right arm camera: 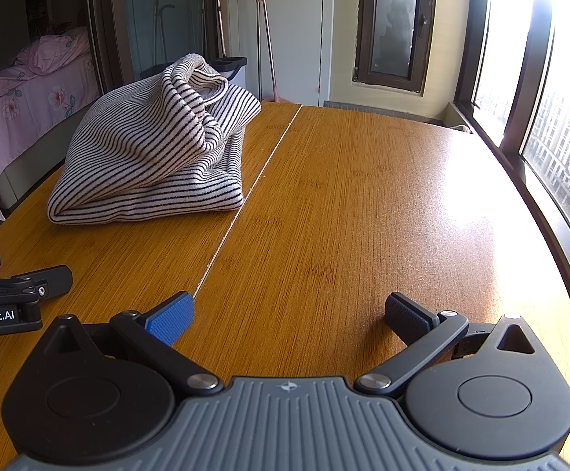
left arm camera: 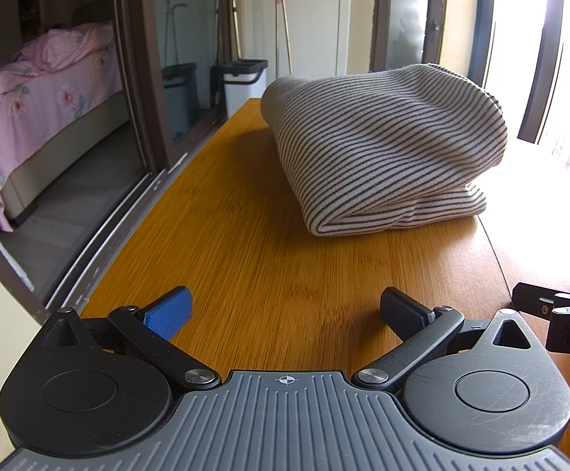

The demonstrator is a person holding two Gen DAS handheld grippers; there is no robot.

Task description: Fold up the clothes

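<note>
A striped black-and-white garment (left arm camera: pixel 387 149) lies folded in a thick bundle on the wooden table (left arm camera: pixel 269 267), ahead of my left gripper (left arm camera: pixel 285 306) and a little right. The left gripper is open and empty, low over the table. In the right wrist view the same garment (right arm camera: pixel 155 153) sits at the far left, its top layer bunched up. My right gripper (right arm camera: pixel 288 310) is open and empty, well short of the garment. The left gripper also shows at the left edge of the right wrist view (right arm camera: pixel 17 282).
A seam (right arm camera: pixel 253 192) runs across the tabletop beside the garment. A glass sliding door (left arm camera: pixel 143 78) and a bed with pink bedding (left arm camera: pixel 37 90) lie to the left. Windows (right arm camera: pixel 552 117) run along the right. Bins (left arm camera: pixel 245 82) and mops stand behind the table.
</note>
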